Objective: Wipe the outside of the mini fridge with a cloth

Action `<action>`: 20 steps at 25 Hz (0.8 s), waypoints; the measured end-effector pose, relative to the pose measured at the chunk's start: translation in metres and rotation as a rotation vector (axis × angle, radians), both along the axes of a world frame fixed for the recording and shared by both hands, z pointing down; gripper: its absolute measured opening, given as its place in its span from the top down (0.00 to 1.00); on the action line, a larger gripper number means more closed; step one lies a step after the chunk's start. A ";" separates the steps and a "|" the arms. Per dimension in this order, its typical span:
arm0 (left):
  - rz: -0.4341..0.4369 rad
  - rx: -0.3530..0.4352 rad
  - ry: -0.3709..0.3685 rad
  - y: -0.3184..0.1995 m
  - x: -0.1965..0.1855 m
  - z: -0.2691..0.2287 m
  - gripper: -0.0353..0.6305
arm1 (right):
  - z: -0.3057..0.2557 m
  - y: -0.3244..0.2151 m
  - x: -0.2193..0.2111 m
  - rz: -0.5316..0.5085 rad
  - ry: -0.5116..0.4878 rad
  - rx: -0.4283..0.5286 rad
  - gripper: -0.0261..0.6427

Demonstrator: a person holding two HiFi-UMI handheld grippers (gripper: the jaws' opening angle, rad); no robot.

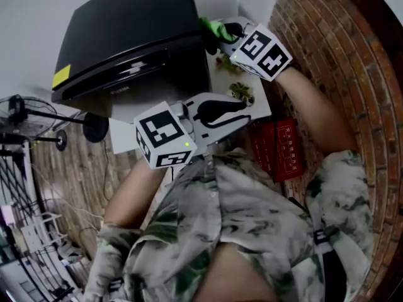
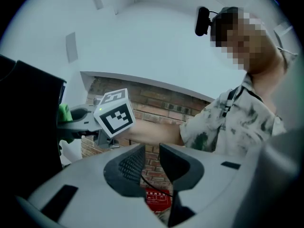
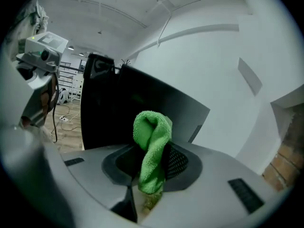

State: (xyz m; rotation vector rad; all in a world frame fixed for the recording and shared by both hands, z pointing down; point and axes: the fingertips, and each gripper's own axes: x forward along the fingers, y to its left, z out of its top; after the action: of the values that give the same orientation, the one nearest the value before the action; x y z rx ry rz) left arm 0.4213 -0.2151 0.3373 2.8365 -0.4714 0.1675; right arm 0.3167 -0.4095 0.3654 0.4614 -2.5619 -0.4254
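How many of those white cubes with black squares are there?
2. One white marker cube on the left gripper, at the head view's centre; the other on the right gripper, which grips a green cloth by the black mini fridge. No others.

I saw a cloth (image 3: 151, 146) of nubby, soft green terry. The mini fridge (image 1: 126, 30) had a smooth, faintly glossy black shell. The brick wall (image 1: 343, 49) looked rough, gritty and matt.

studio lab: stands (image 1: 33, 114), floor cables (image 1: 70, 215)
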 end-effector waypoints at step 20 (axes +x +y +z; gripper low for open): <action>-0.148 -0.065 -0.006 -0.017 -0.005 0.013 0.79 | 0.199 0.011 -0.006 -0.093 0.171 -0.199 0.79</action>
State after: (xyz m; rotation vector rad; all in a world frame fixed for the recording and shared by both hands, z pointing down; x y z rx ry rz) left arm 0.4159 -0.2323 0.3502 2.7255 -0.6618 0.1590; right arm 0.3103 -0.3987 0.5649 0.2249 -2.4336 -0.2280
